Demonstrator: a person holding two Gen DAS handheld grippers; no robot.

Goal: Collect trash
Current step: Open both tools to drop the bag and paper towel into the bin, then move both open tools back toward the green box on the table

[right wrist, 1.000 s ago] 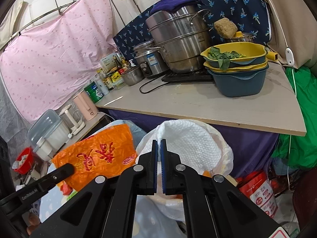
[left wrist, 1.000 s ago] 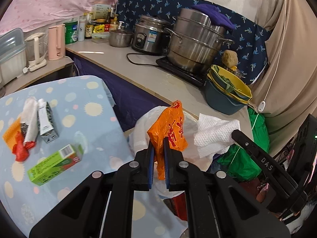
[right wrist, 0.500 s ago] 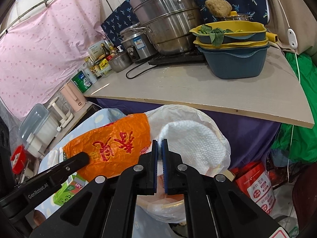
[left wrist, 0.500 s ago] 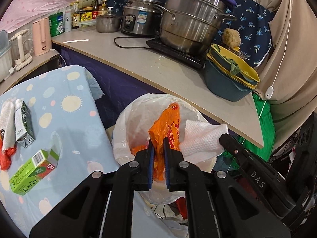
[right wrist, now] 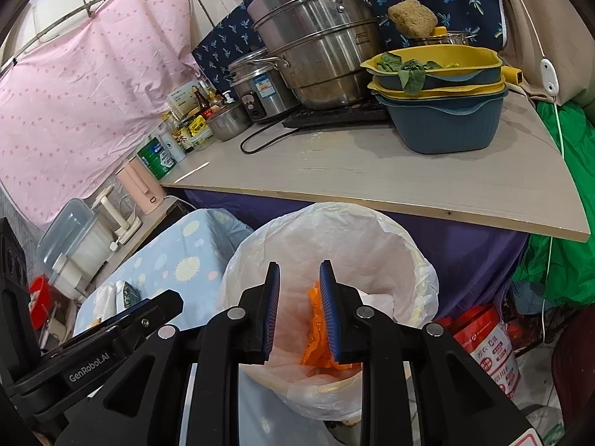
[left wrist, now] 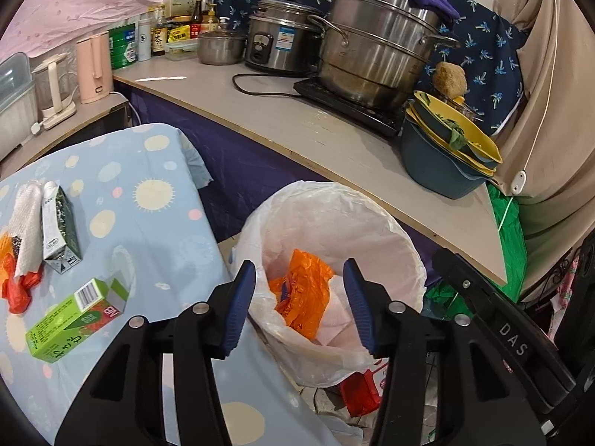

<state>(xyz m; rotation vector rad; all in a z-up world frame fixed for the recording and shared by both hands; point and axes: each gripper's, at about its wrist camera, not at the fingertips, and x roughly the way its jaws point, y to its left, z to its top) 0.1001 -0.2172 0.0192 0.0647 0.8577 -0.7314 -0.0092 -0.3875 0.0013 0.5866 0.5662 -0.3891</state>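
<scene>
Over on the far left of the blue table [left wrist: 156, 230]: a red scrap [left wrist: 16, 291], a white paper wad [left wrist: 25, 223], and a small dark carton [left wrist: 59, 226], lying close together. Nearer and a bit to the right: a green box [left wrist: 76, 319], lying flat, long side running from near-left to far-right. Right of the table: a bin with a white bag [left wrist: 334, 200], an orange bag [left wrist: 303, 291] and a white paper towel [left wrist: 340, 312] down inside. Just above the bin rim: the left gripper [left wrist: 299, 304], spread wide, holding nothing. Beside it on the right: the right gripper [right wrist: 297, 310], also parted, also holding nothing.

Probably next: more trash from the table. All of it off to the left of both grippers, well apart from the bin. Left gripper nearer to it than the right one. Green box closest of all, so likely first. Best to pinch across its short side, not along the long one.
</scene>
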